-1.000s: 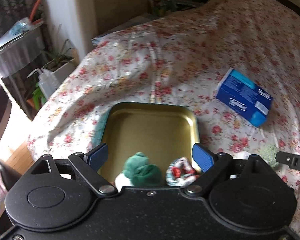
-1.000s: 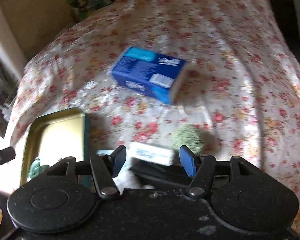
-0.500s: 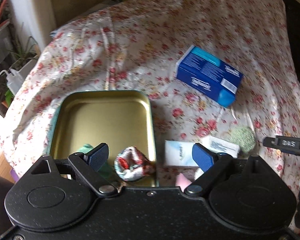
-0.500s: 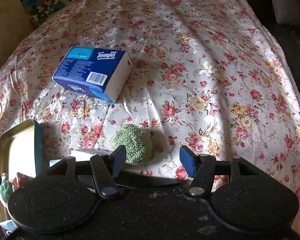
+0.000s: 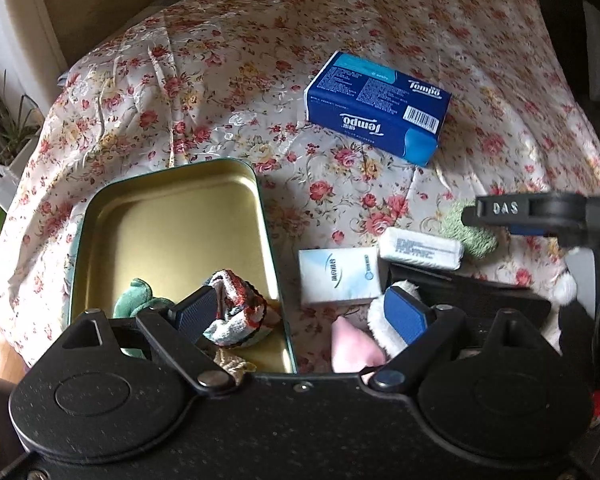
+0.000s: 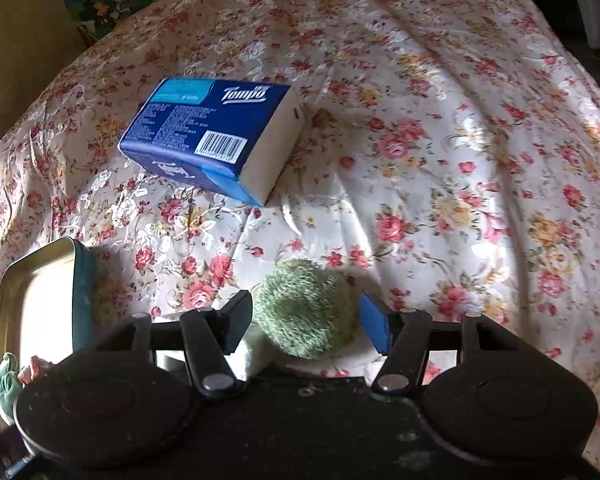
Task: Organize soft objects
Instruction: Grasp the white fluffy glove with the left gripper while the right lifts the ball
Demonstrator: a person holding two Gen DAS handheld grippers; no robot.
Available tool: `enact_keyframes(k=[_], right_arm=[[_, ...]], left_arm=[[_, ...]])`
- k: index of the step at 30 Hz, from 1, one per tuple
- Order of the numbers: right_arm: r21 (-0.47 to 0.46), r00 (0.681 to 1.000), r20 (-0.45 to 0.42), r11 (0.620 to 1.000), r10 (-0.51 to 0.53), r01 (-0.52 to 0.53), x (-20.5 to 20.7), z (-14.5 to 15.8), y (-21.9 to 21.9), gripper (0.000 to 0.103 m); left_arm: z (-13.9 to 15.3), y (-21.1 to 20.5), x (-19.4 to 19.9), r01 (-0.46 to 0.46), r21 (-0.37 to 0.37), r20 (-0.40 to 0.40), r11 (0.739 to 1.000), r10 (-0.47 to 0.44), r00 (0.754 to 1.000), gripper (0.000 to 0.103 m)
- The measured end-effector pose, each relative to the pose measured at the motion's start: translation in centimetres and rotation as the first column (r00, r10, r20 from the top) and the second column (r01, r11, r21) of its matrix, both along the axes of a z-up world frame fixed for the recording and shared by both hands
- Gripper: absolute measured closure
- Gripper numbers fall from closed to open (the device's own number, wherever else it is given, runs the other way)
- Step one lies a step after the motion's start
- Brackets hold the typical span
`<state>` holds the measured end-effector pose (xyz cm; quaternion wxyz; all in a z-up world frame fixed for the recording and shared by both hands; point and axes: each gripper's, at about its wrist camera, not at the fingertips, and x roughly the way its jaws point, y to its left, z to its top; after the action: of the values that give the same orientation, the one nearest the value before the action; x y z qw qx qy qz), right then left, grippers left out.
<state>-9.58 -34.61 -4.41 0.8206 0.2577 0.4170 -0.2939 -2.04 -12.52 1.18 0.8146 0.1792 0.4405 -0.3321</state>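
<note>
A gold tin tray (image 5: 172,216) with a teal rim lies on the flowered bedspread and holds a green soft toy (image 5: 134,300) and a red-white knitted piece (image 5: 240,312) at its near end. My left gripper (image 5: 300,314) is open above the tray's right rim, with a pink soft thing (image 5: 354,350) and a white fluffy thing (image 5: 384,320) between its fingers. My right gripper (image 6: 306,320) is open, its fingers on either side of a green fuzzy ball (image 6: 304,312), which also shows in the left wrist view (image 5: 466,232). The tray (image 6: 40,300) is at the right wrist view's left.
A blue Tempo tissue pack (image 5: 378,108) lies farther out on the bed, also in the right wrist view (image 6: 216,136). Two small white tissue packets (image 5: 340,276) (image 5: 420,248) and a black flat object (image 5: 480,296) lie beside the tray. Plants and a bottle (image 5: 4,184) stand off the bed's left edge.
My left gripper has swung right, from over the tray to its right rim. My right gripper has moved right and forward until the green ball sits between its open fingers.
</note>
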Motion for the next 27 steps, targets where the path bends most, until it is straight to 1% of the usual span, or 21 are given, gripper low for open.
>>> enact_keyframes(k=[3, 6, 8, 10, 13, 17, 20, 23, 27], right_arm=[[-0.009, 1.0, -0.025, 1.0, 0.01, -0.011, 1.0, -0.5, 0.0, 0.044], [-0.009, 0.998, -0.051, 1.0, 0.023, -0.024, 1.5, -1.1, 0.1, 0.044], [-0.005, 0.997, -0.071, 1.0, 0.025, -0.025, 1.8, -1.6, 0.0, 0.042], [-0.022, 0.996, -0.087, 0.999, 0.036, -0.038, 2.1, -1.9, 0.0, 0.04], [-0.051, 0.992, -0.11, 0.997, 0.06, -0.066, 2.6, -2.6, 0.5, 0.04], [-0.149, 0.982, -0.151, 0.98, 0.112, -0.134, 3.1, -3.1, 2.0, 0.047], [-0.173, 0.982, -0.144, 0.973, 0.126, -0.151, 2.9, -2.7, 2.5, 0.048], [-0.142, 0.988, -0.114, 0.983, 0.103, -0.119, 2.6, -2.5, 1.9, 0.048], [-0.115, 0.997, -0.053, 0.992, 0.054, -0.06, 1.9, -1.6, 0.9, 0.048]], left_arm=[[-0.1, 0.2, 0.1, 0.001, 0.007, 0.013, 1.0, -0.001, 1.0, 0.016], [0.1, 0.4, 0.3, -0.007, -0.004, 0.001, 1.0, 0.007, 1.0, 0.016], [0.3, 0.6, 0.3, -0.004, -0.014, -0.004, 1.0, 0.004, 1.0, 0.016], [0.4, 0.6, 0.1, 0.004, -0.022, -0.004, 1.0, -0.004, 1.0, 0.016], [0.5, 0.4, -0.3, 0.022, -0.033, -0.012, 0.999, -0.023, 1.0, 0.016], [0.3, 0.3, -0.9, 0.049, -0.038, -0.015, 0.998, -0.05, 0.999, 0.016], [-0.3, -0.2, -1.2, 0.057, -0.003, 0.02, 0.998, -0.057, 0.998, 0.016], [-0.6, -0.6, -1.3, 0.057, 0.011, 0.034, 0.998, -0.057, 0.998, 0.016], [-0.9, -1.0, -1.5, 0.07, 0.014, 0.028, 0.997, -0.071, 0.997, 0.016]])
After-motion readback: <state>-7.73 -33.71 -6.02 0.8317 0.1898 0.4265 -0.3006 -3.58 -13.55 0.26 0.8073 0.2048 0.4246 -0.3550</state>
